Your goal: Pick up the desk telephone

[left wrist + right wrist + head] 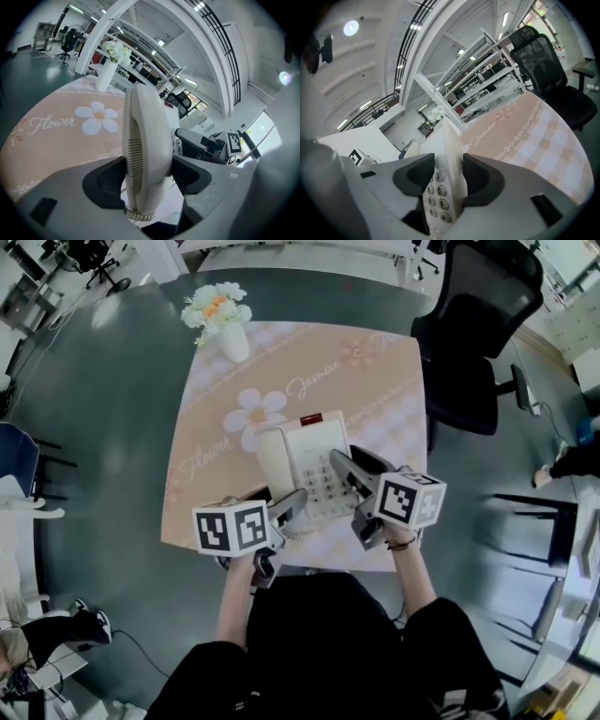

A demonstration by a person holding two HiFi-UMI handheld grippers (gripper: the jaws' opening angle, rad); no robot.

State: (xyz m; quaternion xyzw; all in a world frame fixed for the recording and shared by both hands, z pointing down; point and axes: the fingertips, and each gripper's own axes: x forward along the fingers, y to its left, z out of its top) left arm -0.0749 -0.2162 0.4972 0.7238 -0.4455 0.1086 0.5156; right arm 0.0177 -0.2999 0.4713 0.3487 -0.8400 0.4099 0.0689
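**Two-gripper grasp.** We held the telephone (pixel 314 451) near the front edge of the desk (pixel 375 381). The left gripper (pixel 147 168) was clamped across the handset (pixel 143 126), and the right gripper (pixel 449 171) on the base (pixel 449 140) beside the keypad (pixel 436 192). We judged both should rise together and level, lest the handset slip its cradle. Whether the base touched the desk was hidden, and the coiled cord (pixel 140 215) was cut off.

I count two grippers, my left gripper (pixel 279 501) and my right gripper (pixel 361 465). There is one telephone (pixel 314 454) with one handset (pixel 270 457), one vase (pixel 234 341), one table (pixel 375 381) and one black chair (pixel 473 334) beside it.
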